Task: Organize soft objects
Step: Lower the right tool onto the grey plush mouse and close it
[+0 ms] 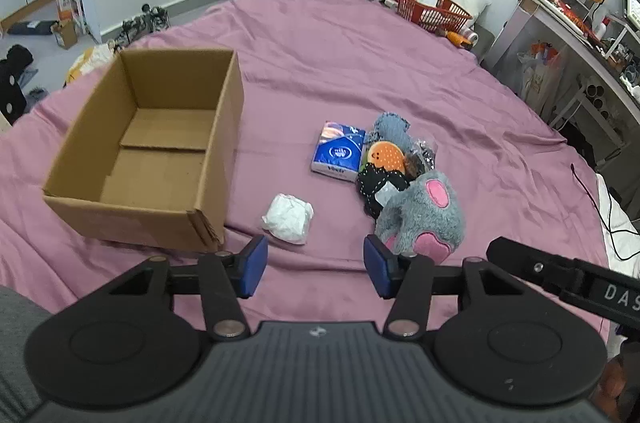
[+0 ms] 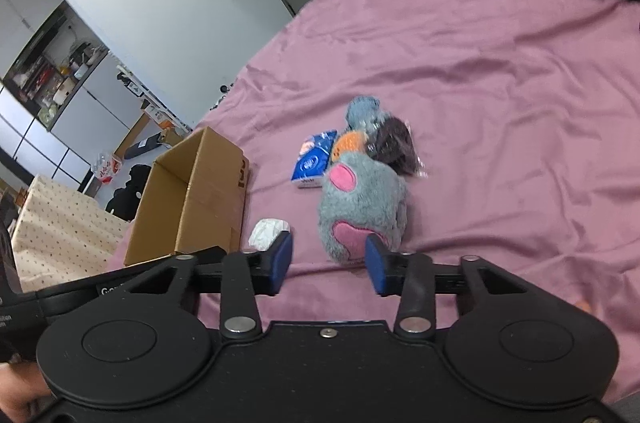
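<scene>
An open, empty cardboard box (image 1: 160, 151) sits on the purple bedsheet (image 1: 340, 63), also in the right wrist view (image 2: 192, 199). A pile of soft things lies to its right: a grey and pink plush (image 1: 424, 219) (image 2: 360, 207), a blue tissue pack (image 1: 338, 151) (image 2: 312, 163), an orange round toy (image 1: 386, 153), black dotted fabric (image 1: 376, 185), a blue-grey cloth (image 1: 392, 129). A crumpled white wad (image 1: 288, 217) (image 2: 268, 233) lies nearer. My left gripper (image 1: 316, 265) is open and empty, just short of the wad and plush. My right gripper (image 2: 328, 263) is open and empty, its tips at the plush's near end.
A red basket (image 1: 432, 9) and clutter stand past the bed's far corner. A desk with shelves (image 1: 580, 23) runs along the right side. The right gripper's body (image 1: 568, 275) shows at the left view's right edge. The floor at left holds boxes and bags.
</scene>
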Action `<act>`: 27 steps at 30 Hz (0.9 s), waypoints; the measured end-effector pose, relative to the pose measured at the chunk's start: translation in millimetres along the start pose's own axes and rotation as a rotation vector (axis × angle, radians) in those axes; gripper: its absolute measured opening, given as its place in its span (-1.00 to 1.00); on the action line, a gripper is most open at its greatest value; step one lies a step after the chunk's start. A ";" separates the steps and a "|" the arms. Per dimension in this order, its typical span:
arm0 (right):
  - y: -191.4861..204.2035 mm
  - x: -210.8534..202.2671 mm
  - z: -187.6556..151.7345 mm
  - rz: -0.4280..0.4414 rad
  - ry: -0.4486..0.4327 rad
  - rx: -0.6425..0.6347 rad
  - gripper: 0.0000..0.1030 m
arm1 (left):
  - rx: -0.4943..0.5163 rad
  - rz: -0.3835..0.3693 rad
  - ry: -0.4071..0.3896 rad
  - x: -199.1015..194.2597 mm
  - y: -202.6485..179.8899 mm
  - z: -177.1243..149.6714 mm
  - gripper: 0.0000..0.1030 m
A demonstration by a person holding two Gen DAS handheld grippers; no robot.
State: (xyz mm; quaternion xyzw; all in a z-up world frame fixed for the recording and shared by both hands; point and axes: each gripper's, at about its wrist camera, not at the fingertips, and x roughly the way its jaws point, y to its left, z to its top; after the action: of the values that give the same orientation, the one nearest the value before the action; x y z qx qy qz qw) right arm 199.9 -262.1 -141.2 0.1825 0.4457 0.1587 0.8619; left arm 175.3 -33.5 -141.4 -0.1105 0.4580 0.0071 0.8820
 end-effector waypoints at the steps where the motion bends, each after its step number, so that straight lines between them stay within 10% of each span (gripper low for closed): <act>1: -2.7 2.4 0.1 0.002 0.006 0.017 -0.34 | -0.002 -0.003 0.005 3.4 -0.2 -0.1 0.00; 19: -14.5 53.9 13.3 0.143 0.053 0.219 -0.56 | -0.083 -0.068 0.124 66.3 12.7 2.9 -0.41; 27: -24.5 66.4 19.4 0.037 0.017 0.268 -0.60 | -0.068 -0.093 0.162 86.1 2.7 16.0 -0.41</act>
State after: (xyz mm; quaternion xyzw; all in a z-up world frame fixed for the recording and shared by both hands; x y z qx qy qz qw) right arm 255.3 -258.1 -189.1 0.3028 0.4667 0.1151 0.8230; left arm 237.8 -35.3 -202.8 -0.1618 0.5218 -0.0276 0.8372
